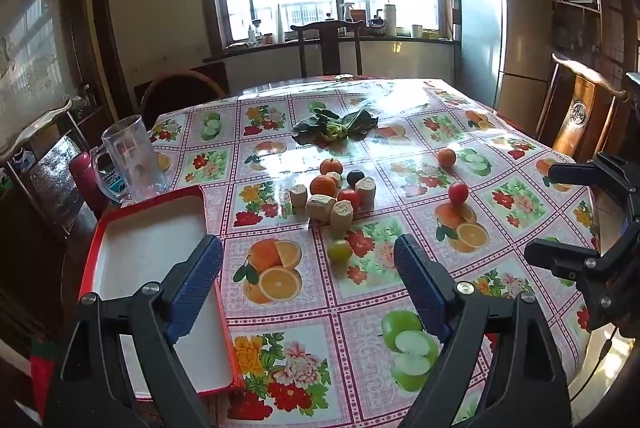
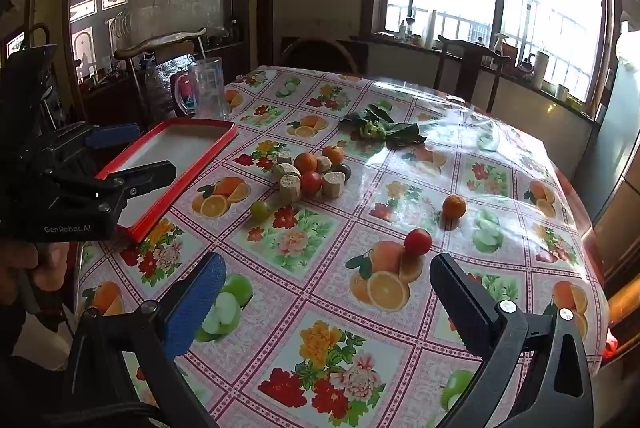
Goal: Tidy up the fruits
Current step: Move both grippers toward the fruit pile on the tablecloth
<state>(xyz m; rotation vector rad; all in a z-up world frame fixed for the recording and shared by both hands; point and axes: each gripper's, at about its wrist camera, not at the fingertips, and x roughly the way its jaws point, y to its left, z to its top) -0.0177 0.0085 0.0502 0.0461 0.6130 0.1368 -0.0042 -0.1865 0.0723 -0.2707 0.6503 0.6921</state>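
Observation:
A red-rimmed white tray (image 1: 100,228) lies at the table's left edge, also in the right wrist view (image 2: 224,143). A pile in the middle holds oranges (image 1: 323,185), a red tomato (image 1: 348,195), a dark fruit (image 1: 355,177) and beige cut cylinders (image 1: 341,214). A green fruit (image 1: 340,250) lies in front of the pile. A red fruit (image 2: 418,242) and an orange (image 2: 454,206) lie apart to the right. My left gripper (image 1: 308,264) is open and empty, above the table near the tray. My right gripper (image 2: 326,280) is open and empty, short of the red fruit.
Leafy greens (image 1: 334,127) lie farther back. A clear plastic jug (image 1: 132,159) and a red bottle (image 1: 82,175) stand at the left beyond the tray. Chairs surround the table; a fridge (image 1: 484,27) stands at the back right. The tablecloth (image 1: 280,308) carries printed fruit pictures.

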